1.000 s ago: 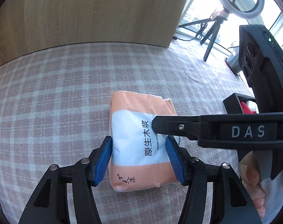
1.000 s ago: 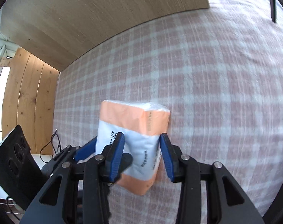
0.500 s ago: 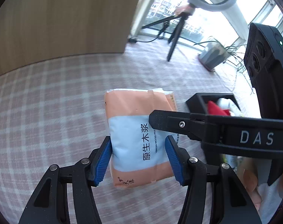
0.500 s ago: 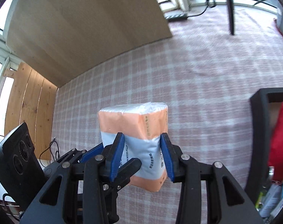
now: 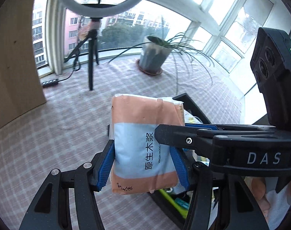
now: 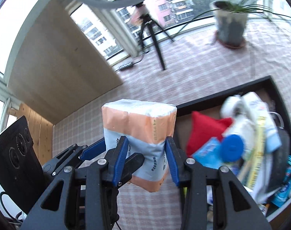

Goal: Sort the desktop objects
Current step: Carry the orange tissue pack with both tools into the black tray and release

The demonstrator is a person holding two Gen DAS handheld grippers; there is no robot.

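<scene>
An orange and pale blue tissue pack [image 5: 141, 134] is held in the air by both grippers. My left gripper [image 5: 143, 163] is shut on its lower part. My right gripper [image 6: 145, 159] is shut on it from the other side and also shows in the left wrist view [image 5: 183, 136], crossing from the right. The pack [image 6: 137, 134] hangs beside the left wall of a black box [image 6: 212, 97]. The box holds a red pouch [image 6: 205, 130], a blue lid [image 6: 231, 147], white packets and other items.
A checked cloth [image 5: 40, 143] covers the table. A ring light on a tripod [image 5: 90, 57] and a potted plant [image 5: 153, 57] stand at the back near the windows. A wooden panel [image 6: 55, 67] stands at the left.
Both grippers have lifted the tissue pack off the table and carried it right, up to the black box. The box contents have come into the right wrist view.
</scene>
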